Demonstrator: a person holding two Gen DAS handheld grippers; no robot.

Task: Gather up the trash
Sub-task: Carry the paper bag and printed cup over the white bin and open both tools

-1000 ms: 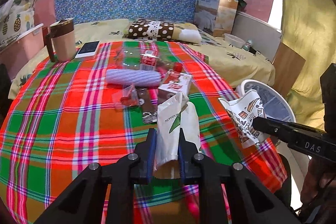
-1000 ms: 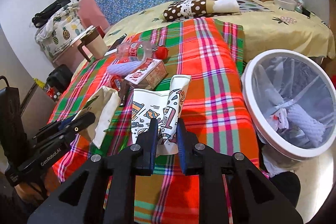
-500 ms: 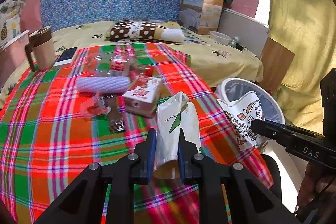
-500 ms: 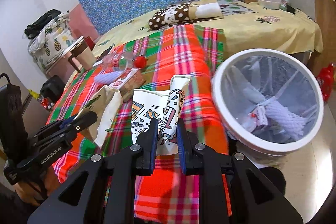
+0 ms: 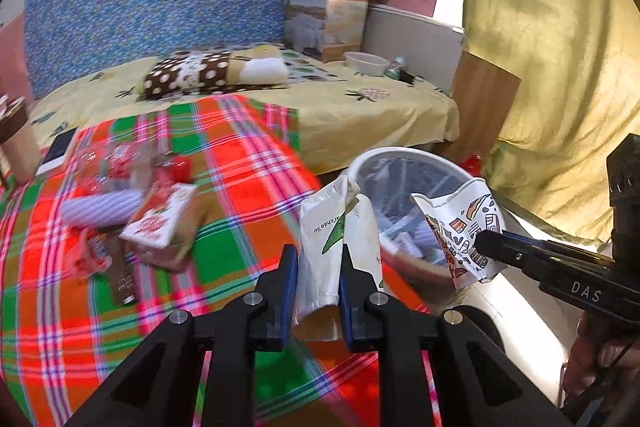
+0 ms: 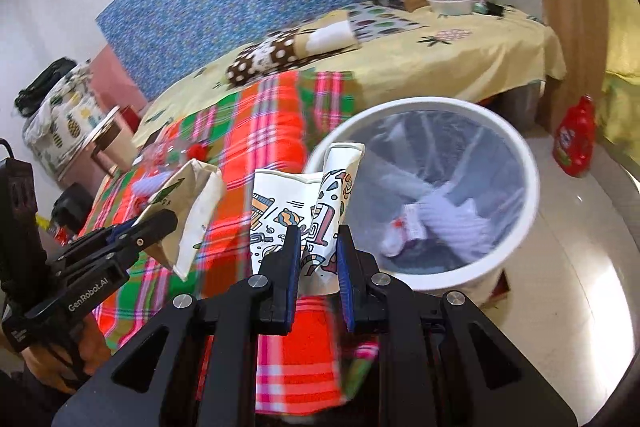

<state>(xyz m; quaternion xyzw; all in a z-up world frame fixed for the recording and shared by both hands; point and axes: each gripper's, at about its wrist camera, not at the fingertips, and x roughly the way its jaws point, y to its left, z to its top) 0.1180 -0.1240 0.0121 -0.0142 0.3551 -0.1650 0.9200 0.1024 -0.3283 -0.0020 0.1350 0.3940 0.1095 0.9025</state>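
**Bin ahead and to the right of both claws, right claw nearer**

The white bin (image 6: 520, 163) is the biggest thing in front of me, standing on the floor just off the edge of the plaid cloth (image 5: 240, 163). From my right gripper (image 6: 318, 251) its mouth opens ahead and slightly to the right, the near rim just beyond my fingertips. From my left gripper (image 5: 318, 267) the same bin lies ahead and further to the right, partly hidden behind what I carry, so I judge my right claw the nearer one and likely first to drop.

Both claws are clamped on crushed paper cups. My right one pinches the patterned cup (image 6: 304, 211), its long axis running away from me along the fingers, the open top leaning toward the bin's rim. My left one pinches the plain white cup with the green mark (image 5: 332, 227), also pointing lengthwise ahead, its top just short of the rim as I see it.

More litter lies on the cloth ahead and to the left of my left claw: a small carton (image 5: 160, 219), a clear bottle with a red cap (image 5: 132, 163) and wrappers, blurred.
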